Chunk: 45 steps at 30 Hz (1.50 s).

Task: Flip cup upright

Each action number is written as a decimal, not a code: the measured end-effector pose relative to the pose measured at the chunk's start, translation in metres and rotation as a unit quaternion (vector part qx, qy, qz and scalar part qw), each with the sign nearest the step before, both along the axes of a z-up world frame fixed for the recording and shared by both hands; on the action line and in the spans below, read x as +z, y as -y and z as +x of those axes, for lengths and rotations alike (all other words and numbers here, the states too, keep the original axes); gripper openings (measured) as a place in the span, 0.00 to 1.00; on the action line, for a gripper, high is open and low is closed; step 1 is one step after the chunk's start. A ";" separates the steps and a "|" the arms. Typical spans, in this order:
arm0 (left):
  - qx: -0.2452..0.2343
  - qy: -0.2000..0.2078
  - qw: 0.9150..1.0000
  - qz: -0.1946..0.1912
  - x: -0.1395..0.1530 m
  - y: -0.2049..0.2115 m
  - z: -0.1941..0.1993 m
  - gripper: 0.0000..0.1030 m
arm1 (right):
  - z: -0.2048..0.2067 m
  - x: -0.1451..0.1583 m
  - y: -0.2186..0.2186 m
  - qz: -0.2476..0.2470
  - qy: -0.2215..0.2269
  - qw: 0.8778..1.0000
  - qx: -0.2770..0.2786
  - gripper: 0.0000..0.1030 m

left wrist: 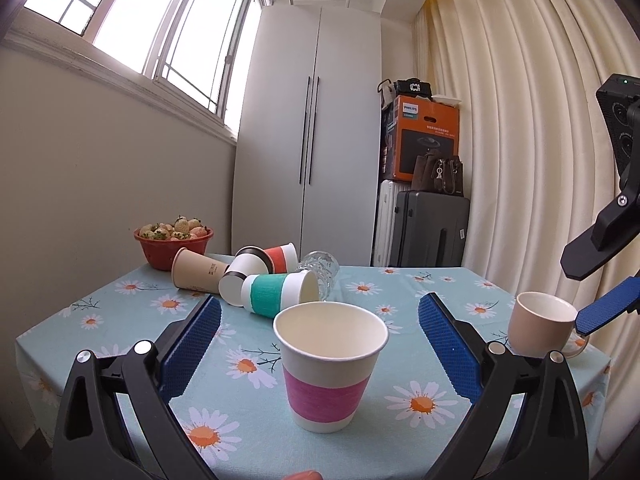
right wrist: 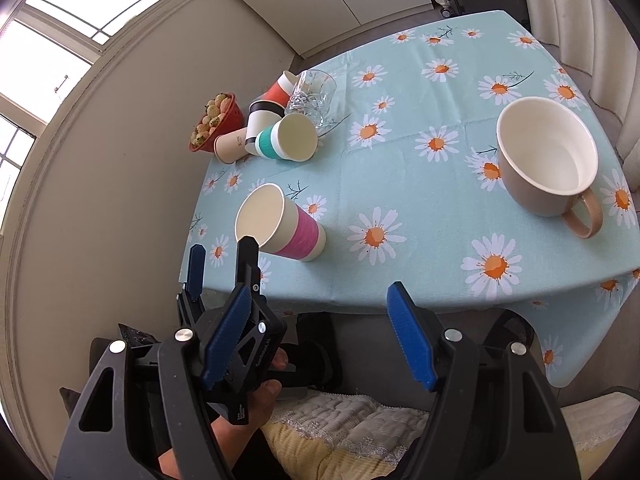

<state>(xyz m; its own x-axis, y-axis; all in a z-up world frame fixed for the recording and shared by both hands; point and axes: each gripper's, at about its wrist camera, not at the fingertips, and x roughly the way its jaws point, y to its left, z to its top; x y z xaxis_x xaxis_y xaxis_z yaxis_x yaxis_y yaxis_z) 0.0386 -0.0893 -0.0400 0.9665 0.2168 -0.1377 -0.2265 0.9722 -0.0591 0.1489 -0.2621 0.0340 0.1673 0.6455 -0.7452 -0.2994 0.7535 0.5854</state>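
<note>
A white paper cup with a pink band (left wrist: 329, 364) stands upright on the daisy tablecloth (left wrist: 400, 368), mouth up. My left gripper (left wrist: 320, 320) is open, its blue pads either side of the cup and not touching it. In the right wrist view the same pink-banded cup (right wrist: 280, 226) stands near the table's front left edge, with the left gripper (right wrist: 218, 254) just before it. My right gripper (right wrist: 320, 332) is open and empty, held off the table's near edge. A beige mug (right wrist: 548, 160) stands upright at the right; it also shows in the left wrist view (left wrist: 540, 328).
A heap of tipped cups lies at the back left: a green-banded one (left wrist: 280, 294), a brown one (left wrist: 198, 270), a black-rimmed one (left wrist: 244, 272), a red-banded one (left wrist: 280, 258) and a cut glass (left wrist: 320, 270). A red bowl of strawberries (left wrist: 174, 242) stands behind them by the wall.
</note>
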 end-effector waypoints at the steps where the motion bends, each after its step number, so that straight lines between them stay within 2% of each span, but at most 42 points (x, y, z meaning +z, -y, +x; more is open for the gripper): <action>1: 0.000 0.002 1.000 0.000 0.004 0.000 -0.002 0.94 | -0.003 0.001 0.001 0.002 0.001 1.000 0.000 0.68; 7: -0.017 -0.002 1.000 -0.013 0.032 -0.014 -0.029 0.94 | -0.021 0.010 0.004 0.010 0.018 1.000 -0.001 0.68; 12: -0.038 -0.042 0.998 -0.002 0.056 -0.033 -0.055 0.94 | -0.033 0.009 0.004 0.023 0.034 0.999 -0.001 0.68; 18: -0.061 -0.065 0.996 -0.002 0.085 -0.060 -0.089 0.94 | -0.049 0.002 0.000 0.007 0.082 0.997 0.002 0.68; 23: -0.089 -0.097 0.991 -0.022 0.098 -0.083 -0.106 0.94 | -0.068 0.004 -0.001 -0.024 0.150 0.988 -0.002 0.68; 27: -0.109 -0.120 0.986 -0.031 0.099 -0.093 -0.116 0.94 | -0.083 0.006 -0.001 -0.029 0.188 0.982 0.005 0.70; 31: -0.122 -0.141 0.982 -0.024 0.090 -0.096 -0.120 0.94 | -0.095 0.006 -0.008 -0.062 0.234 0.970 0.017 0.71; 34: -0.124 -0.160 0.978 -0.040 0.084 -0.098 -0.117 0.94 | -0.104 0.003 -0.012 -0.083 0.260 0.962 0.023 0.72; 41: -0.130 -0.172 0.976 -0.039 0.077 -0.094 -0.114 0.94 | -0.113 0.001 -0.016 -0.102 0.289 0.952 0.027 0.77; 45: -0.130 -0.175 0.975 -0.045 0.074 -0.094 -0.112 0.94 | -0.112 -0.003 -0.011 -0.103 0.283 0.953 0.017 0.77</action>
